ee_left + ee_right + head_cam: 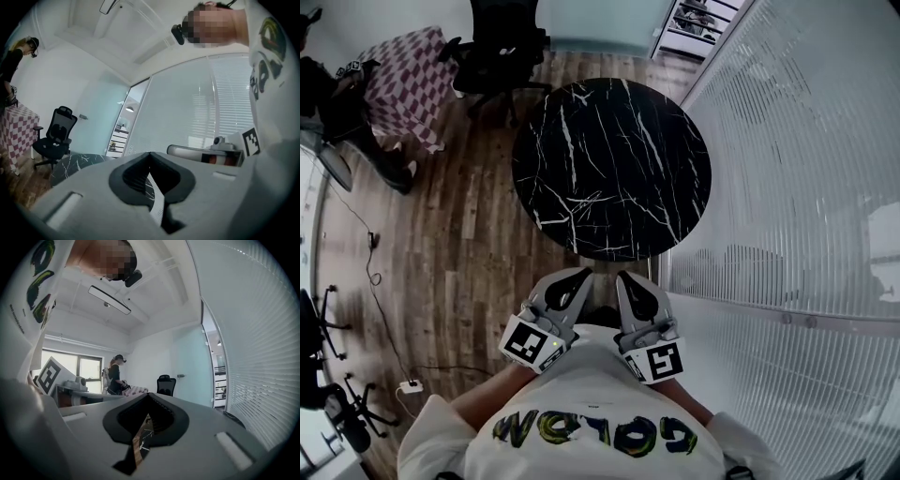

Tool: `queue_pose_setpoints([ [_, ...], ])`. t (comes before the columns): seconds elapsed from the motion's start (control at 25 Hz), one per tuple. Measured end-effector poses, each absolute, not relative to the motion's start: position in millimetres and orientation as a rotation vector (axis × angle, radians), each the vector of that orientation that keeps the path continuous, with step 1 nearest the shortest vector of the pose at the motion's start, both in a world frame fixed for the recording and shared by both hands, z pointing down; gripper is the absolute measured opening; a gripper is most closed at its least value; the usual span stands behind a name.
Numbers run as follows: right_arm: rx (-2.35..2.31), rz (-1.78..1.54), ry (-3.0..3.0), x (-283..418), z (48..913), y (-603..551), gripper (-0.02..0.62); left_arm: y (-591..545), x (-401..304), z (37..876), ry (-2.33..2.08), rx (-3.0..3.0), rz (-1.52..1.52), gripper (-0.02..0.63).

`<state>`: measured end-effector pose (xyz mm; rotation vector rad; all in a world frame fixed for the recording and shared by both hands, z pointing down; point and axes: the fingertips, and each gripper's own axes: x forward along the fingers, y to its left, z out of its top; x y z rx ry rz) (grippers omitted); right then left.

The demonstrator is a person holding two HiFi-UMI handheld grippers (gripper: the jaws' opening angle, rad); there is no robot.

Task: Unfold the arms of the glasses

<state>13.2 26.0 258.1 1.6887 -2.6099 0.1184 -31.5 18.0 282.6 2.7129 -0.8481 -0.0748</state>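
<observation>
Okay, biggest first: the wooden floor (459,244) spreads out below me, and a frosted glass wall (797,159) with fine horizontal slats runs down the right side. Straight ahead sits the round black marble table (614,169), white veins all over its top. Over at the far left stands a table under a checkered cloth (408,80), with another person (328,103) beside it, and a black office chair (502,42) is parked between that table and the marble one.

Now my own gear. I hold both grippers close to my chest, side by side, pointing level toward the near edge of the marble table and short of it. My left gripper (579,276) has its jaws pressed together, just a thin slit between the pads and nothing in them. My right gripper (626,279) is the same: jaws together, empty. Each one carries its marker cube, left (530,342) and right (661,361).

Smallest bit: a cable (375,272) trails across the floor to a white power strip (411,384).

Where the glasses are, I cannot tell.
</observation>
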Motion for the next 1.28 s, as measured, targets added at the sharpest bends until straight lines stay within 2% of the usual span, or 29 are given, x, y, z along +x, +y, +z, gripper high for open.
queue_pose_setpoints([
  [0.64, 1.583, 0.145, -2.642, 44, 260, 2, 0.002, -4, -7, 287, -0.959, 2.661, -0.04, 0.002],
  [1.28, 1.324, 0.262, -2.516, 75, 335, -82, 0.002, -68, -10, 350, -1.009, 2.642, 0.17, 0.003],
])
